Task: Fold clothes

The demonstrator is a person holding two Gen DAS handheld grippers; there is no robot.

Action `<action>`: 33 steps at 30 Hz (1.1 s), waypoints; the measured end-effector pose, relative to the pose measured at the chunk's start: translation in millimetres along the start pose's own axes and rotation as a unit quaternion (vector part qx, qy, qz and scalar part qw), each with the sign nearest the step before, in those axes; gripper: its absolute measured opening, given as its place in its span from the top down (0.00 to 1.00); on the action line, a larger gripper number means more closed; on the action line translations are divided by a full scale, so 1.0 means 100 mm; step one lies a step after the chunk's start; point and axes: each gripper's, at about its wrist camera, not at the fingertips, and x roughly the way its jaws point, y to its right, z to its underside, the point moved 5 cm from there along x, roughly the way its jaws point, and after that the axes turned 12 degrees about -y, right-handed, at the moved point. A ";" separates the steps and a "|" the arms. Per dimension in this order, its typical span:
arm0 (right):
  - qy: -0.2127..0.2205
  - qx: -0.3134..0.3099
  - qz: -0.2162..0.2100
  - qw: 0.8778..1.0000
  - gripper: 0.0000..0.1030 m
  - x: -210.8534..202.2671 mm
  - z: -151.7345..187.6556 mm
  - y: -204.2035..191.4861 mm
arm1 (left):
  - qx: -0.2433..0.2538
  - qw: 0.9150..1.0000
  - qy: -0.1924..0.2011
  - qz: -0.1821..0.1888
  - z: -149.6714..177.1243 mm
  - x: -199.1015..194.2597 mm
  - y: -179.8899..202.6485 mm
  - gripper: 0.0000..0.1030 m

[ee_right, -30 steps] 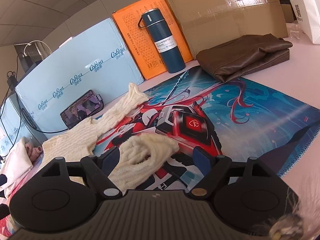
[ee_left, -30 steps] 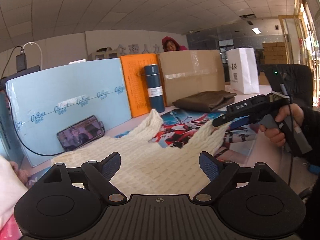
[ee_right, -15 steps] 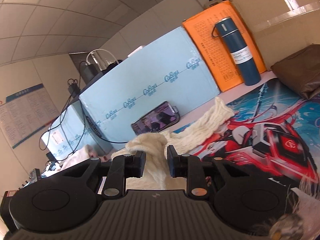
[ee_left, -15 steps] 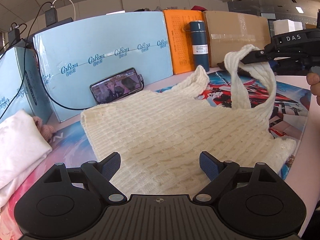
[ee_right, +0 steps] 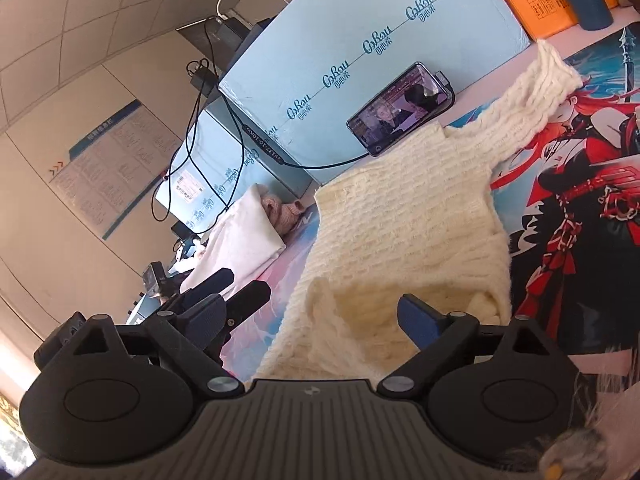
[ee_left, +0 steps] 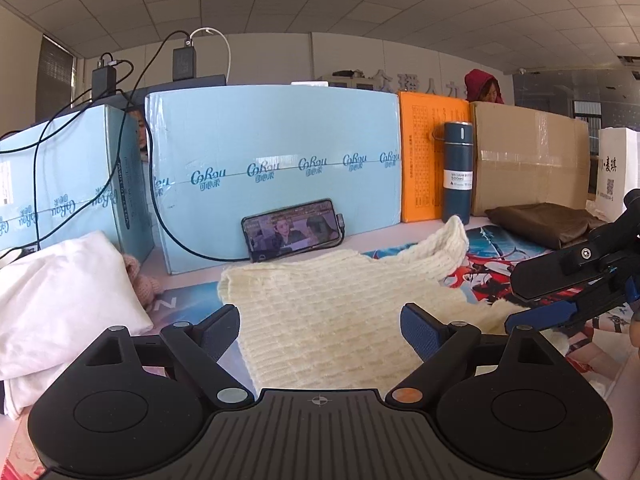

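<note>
Both my grippers, left (ee_left: 320, 330) and right (ee_right: 310, 322), have jaws spread wide, pinching nothing. Sweater (ee_left: 344, 312) lies flat just ahead of both jaw pairs, near strap (ee_right: 332, 320) already folded onto the body between my right jaws. Far strap (ee_left: 436, 250) reaches out beyond, unfolded. I judge it early: one strap in, the other and the body fold left. Phone (ee_left: 294, 234) farther back.

a cream knit sweater (ee_left: 336, 312) lies flat, one sleeve (ee_right: 536, 92) outstretched, the other seemingly folded over its body.
</note>
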 end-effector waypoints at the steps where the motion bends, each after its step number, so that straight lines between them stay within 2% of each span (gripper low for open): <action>1: 0.009 -0.011 0.012 1.000 0.04 -0.06 0.00 -0.02 | 0.002 1.000 0.005 0.002 -0.03 0.00 0.03 0.12; 5: 0.036 -0.011 0.018 0.999 0.04 -0.23 -0.04 0.03 | 0.030 0.999 0.010 0.030 -0.11 0.05 0.23 0.08; 8: 0.054 0.015 0.024 0.998 0.04 -0.31 -0.11 0.17 | 0.090 0.995 -0.025 0.035 -0.05 0.15 0.43 0.06; 10: 0.060 0.030 0.041 0.997 0.04 -0.33 -0.16 0.28 | 0.156 0.985 -0.076 0.014 0.09 0.31 0.54 0.06; 11: 0.062 0.037 0.050 0.996 0.04 -0.33 -0.18 0.33 | 0.173 0.981 -0.091 0.007 0.14 0.36 0.56 0.06; 13: 0.067 0.049 0.071 0.994 0.04 -0.34 -0.23 0.42 | 0.190 0.976 -0.107 0.004 0.20 0.42 0.57 0.06; 15: 0.076 0.056 0.093 0.991 0.04 -0.35 -0.31 0.49 | 0.191 0.975 -0.109 0.028 0.13 0.40 0.53 0.06; 18: 0.098 0.063 0.133 0.984 0.04 -0.39 -0.50 0.61 | 0.158 0.982 -0.080 0.066 -0.10 0.33 0.38 0.06; 19: 0.105 0.065 0.146 0.981 0.04 -0.40 -0.57 0.65 | 0.143 0.985 -0.068 0.066 -0.19 0.33 0.30 0.06; 22: 0.118 0.097 0.184 0.971 0.04 -0.39 -0.82 0.85 | 0.091 0.994 -0.046 0.041 -0.44 0.45 0.06 0.05; 24: 0.116 0.142 0.210 0.960 0.04 -0.34 -1.02 1.04 | 0.043 0.997 -0.047 0.031 -0.58 0.64 -0.08 0.05; 27: 0.125 0.198 0.216 0.948 0.04 -0.26 -1.28 1.25 | -0.039 0.996 -0.060 0.046 -0.76 0.96 -0.22 0.05; 29: 0.121 0.209 0.246 0.939 0.04 -0.13 -1.43 1.38 | -0.085 0.992 -0.071 0.066 -0.78 1.16 -0.28 0.05; 31: 0.113 0.213 0.285 0.928 0.04 0.00 -1.53 1.50 | -0.103 0.988 -0.089 0.076 -0.67 1.31 -0.33 0.05; 33: 0.115 0.225 0.308 0.917 0.04 0.12 -1.56 1.65 | -0.104 0.986 -0.116 0.066 -0.52 1.41 -0.39 0.05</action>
